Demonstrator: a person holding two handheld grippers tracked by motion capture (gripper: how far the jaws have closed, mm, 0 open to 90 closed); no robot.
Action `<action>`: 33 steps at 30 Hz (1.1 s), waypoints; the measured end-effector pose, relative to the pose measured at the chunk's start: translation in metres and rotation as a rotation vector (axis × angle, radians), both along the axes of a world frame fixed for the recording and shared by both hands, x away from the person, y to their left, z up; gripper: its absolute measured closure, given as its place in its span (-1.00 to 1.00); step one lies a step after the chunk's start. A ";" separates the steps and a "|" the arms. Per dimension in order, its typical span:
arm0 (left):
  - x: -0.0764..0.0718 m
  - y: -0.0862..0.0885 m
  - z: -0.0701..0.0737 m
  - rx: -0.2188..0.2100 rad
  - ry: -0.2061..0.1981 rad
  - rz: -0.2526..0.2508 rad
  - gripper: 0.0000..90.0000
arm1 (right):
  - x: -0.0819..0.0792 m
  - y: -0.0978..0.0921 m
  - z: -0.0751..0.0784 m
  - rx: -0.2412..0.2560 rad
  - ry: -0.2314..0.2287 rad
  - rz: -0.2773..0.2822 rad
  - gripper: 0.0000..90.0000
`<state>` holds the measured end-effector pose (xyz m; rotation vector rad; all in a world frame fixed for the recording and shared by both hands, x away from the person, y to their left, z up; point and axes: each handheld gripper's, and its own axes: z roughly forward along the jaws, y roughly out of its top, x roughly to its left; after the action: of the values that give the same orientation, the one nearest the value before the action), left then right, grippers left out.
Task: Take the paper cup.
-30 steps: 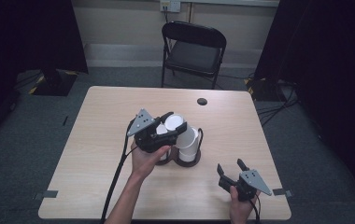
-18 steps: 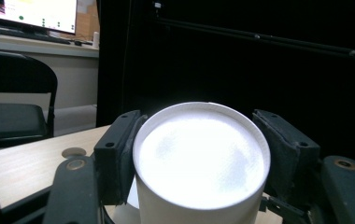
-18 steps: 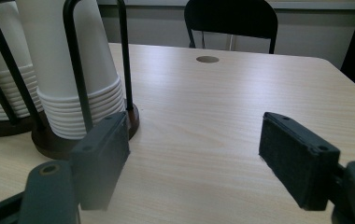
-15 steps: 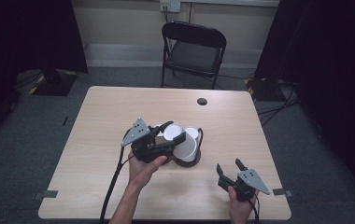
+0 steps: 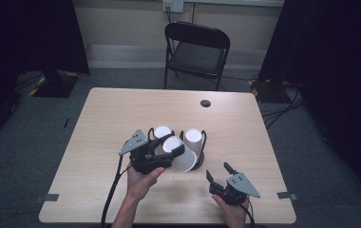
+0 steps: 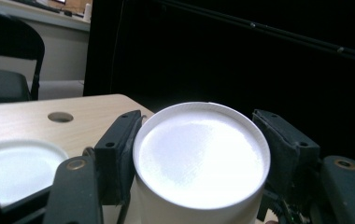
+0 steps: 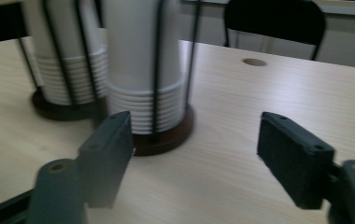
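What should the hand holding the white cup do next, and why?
Probably carry the white cup clear of the two cup holders and set it on bare table. The left gripper is clamped around it, lifted and tilted beside the stacks, while the right gripper waits open.

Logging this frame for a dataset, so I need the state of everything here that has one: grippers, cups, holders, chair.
left gripper: shut on a white paper cup, held tilted.
white paper cup: clamped between the jaws, upside down.
right gripper: open, holding nothing.
two cup stacks: upside down in their wire holders, upright on the table.
folding chair: unfolded, nobody on it.
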<state>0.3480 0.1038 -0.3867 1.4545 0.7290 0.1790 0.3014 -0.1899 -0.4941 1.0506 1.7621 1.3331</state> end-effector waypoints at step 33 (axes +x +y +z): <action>-0.014 0.016 -0.036 -0.135 0.198 -0.125 -0.22 | -0.018 0.044 0.010 0.054 -0.219 0.358 0.37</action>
<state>0.3336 0.1194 -0.4231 1.3955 0.7919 -0.1103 0.2832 -0.1458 -0.4843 0.6029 1.8093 1.6508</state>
